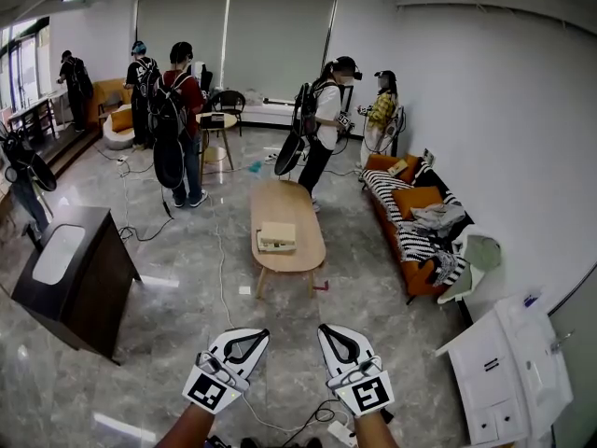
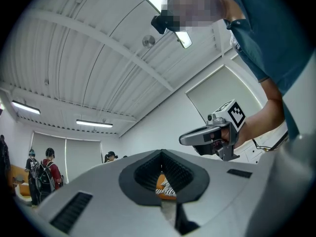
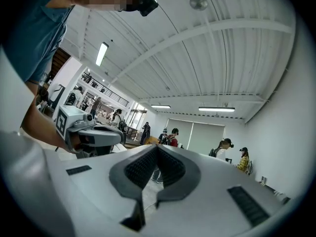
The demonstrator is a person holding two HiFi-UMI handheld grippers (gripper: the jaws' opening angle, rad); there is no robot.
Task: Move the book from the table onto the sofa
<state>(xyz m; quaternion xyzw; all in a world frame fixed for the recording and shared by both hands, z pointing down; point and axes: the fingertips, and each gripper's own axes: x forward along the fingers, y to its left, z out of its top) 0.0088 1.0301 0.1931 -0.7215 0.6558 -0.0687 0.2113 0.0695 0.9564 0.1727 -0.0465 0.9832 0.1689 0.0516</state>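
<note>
Book (image 1: 277, 238): pale cream, closed, lying flat near the close end of the oval light-wood table (image 1: 297, 203). Sofa (image 1: 381, 164): orange, against the right wall, draped with a black-and-white striped throw (image 1: 410, 241); well apart from the table.

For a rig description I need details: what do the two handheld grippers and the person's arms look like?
The left gripper and right gripper look alike: pale grey-white shells, black ribbed pads around a diamond-shaped opening, and a cube with black-and-white square markers at the rear. The person wears a teal short-sleeved shirt.
</note>
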